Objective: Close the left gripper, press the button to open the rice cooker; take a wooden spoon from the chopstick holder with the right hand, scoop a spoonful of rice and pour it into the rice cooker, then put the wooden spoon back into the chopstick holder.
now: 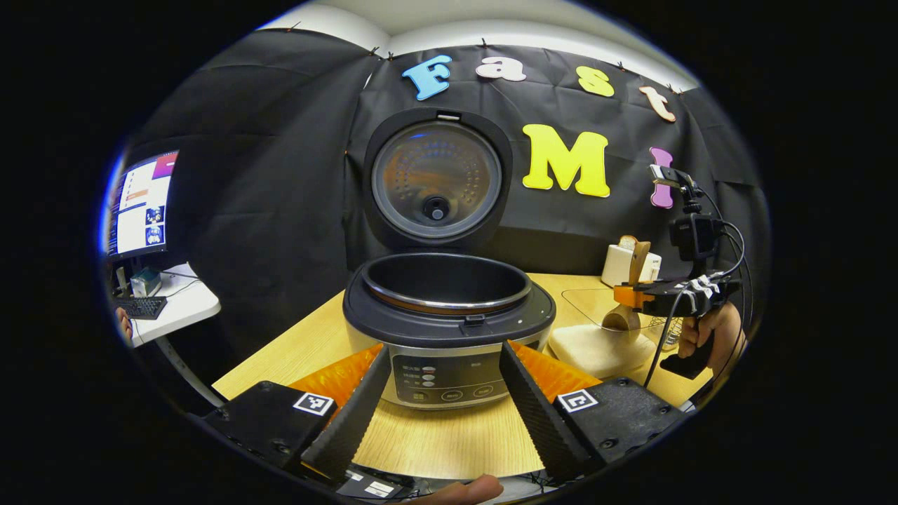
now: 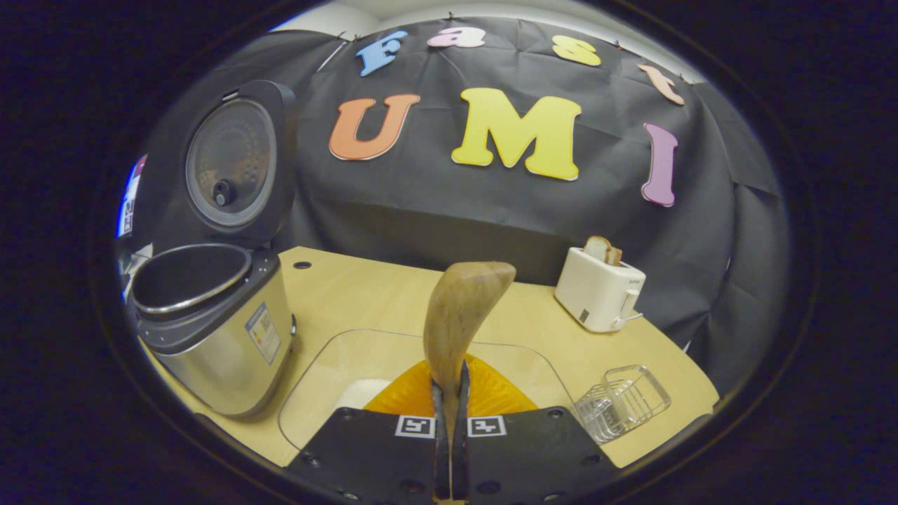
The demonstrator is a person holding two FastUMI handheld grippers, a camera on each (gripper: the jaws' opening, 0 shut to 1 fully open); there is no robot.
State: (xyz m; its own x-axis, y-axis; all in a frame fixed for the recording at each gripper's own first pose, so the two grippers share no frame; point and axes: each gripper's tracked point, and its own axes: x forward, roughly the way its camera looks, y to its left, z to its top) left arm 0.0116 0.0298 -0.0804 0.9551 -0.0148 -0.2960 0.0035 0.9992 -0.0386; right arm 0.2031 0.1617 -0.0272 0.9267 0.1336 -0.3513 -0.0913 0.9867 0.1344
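Centre frame, my rice cooker (image 1: pixel 449 330) shows brushed-metal sides and a glossy dark plastic rim; the counter (image 1: pixel 449 435) beneath is pale matt wood-grain. My right tool (image 2: pixel 449 421) clamps a smooth wooden spoon (image 2: pixel 459 315); lower right sits a clear plastic chopstick holder (image 2: pixel 623 401).

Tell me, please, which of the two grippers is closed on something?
The right gripper, clamping the curved wooden spoon; the left gripper stands open before the rice cooker.

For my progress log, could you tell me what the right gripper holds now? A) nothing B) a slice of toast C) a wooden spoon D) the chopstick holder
C: the right gripper has both fingers pressed on the wooden spoon handle, above the glass bowl.
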